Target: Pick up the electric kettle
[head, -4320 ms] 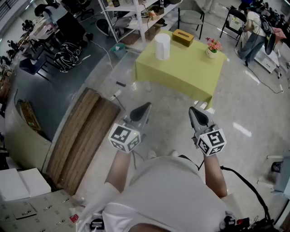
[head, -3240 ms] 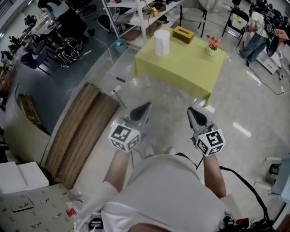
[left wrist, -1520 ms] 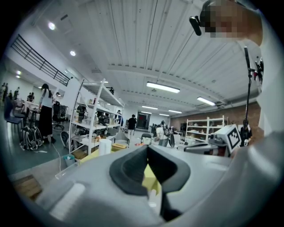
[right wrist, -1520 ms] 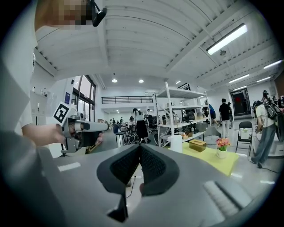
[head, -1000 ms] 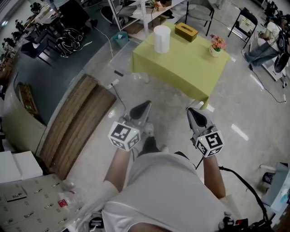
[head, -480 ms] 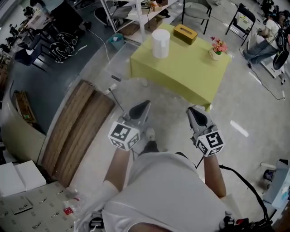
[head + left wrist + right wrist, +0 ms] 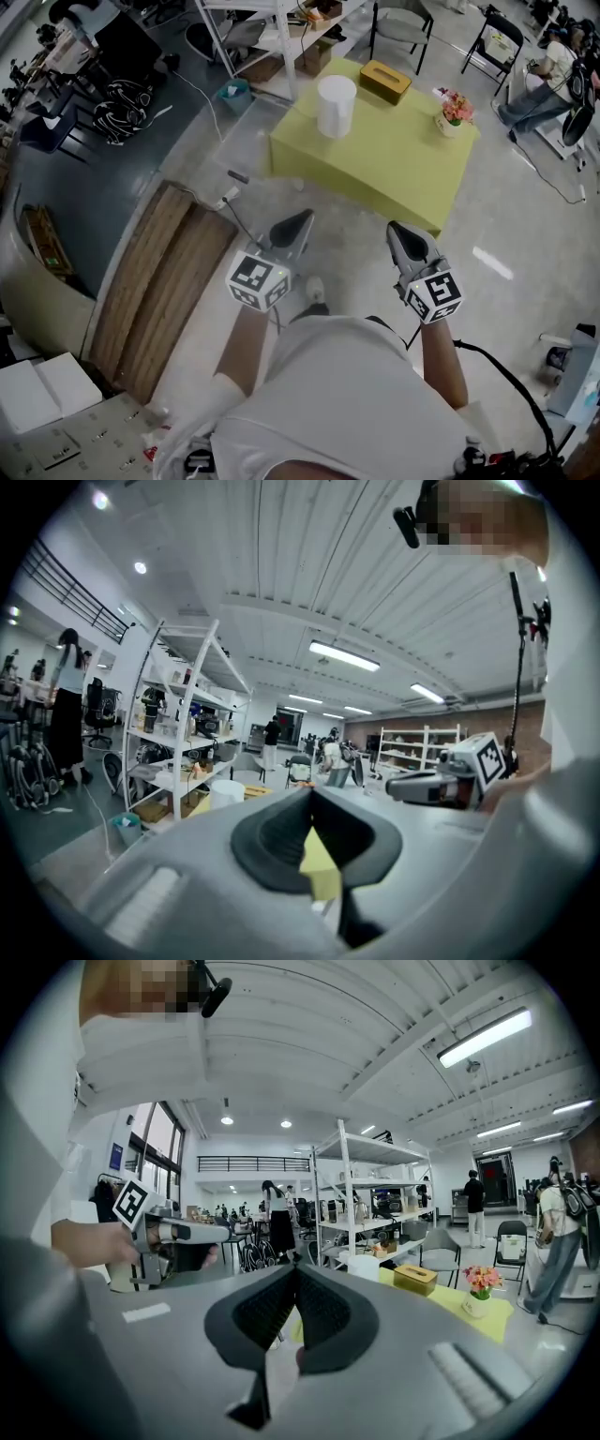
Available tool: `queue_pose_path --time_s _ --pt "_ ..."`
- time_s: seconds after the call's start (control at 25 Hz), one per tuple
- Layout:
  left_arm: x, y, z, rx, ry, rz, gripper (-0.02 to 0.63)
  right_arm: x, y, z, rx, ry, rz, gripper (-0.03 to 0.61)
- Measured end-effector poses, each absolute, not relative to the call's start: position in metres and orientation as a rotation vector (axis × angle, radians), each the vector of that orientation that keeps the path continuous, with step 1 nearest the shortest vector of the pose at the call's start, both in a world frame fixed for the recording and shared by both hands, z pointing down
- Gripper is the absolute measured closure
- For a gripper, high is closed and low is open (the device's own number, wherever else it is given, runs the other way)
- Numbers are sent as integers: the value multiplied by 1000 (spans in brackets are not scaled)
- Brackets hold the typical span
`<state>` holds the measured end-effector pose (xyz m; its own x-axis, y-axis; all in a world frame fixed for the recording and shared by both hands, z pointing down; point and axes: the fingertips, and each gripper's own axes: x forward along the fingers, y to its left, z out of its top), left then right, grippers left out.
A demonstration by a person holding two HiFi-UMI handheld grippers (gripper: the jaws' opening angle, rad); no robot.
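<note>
The electric kettle (image 7: 336,105), a white cylinder, stands upright near the far left corner of the yellow-green table (image 7: 394,159). It also shows small in the left gripper view as the kettle (image 7: 226,794) and in the right gripper view as the kettle (image 7: 361,1266). Both grippers are held out level over the floor, well short of the table. My left gripper (image 7: 304,218) is shut with nothing in it. My right gripper (image 7: 395,228) is shut and empty too. Seen from their own cameras, the left gripper (image 7: 309,793) and the right gripper (image 7: 295,1268) have their tips together.
A wooden tissue box (image 7: 385,81) and a small flower pot (image 7: 454,111) stand on the table. White shelving (image 7: 272,28) and a chair (image 7: 401,30) lie behind it. Wooden boards (image 7: 159,281) lie on the floor at left. A person (image 7: 553,70) is at far right.
The table and kettle have shifted slightly nearer and the floor has slid under me as I walk. Both grippers keep the same pose, side by side.
</note>
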<state>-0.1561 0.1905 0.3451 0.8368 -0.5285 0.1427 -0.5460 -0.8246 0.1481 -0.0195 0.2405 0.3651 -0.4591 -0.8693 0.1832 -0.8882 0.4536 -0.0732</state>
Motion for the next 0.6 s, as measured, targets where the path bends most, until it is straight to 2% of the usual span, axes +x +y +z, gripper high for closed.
queue_pose_path --time_s 0.6 --pt "-191 85 358 2841 -751 167 611 -59 142 374 1641 -2532 280 575"
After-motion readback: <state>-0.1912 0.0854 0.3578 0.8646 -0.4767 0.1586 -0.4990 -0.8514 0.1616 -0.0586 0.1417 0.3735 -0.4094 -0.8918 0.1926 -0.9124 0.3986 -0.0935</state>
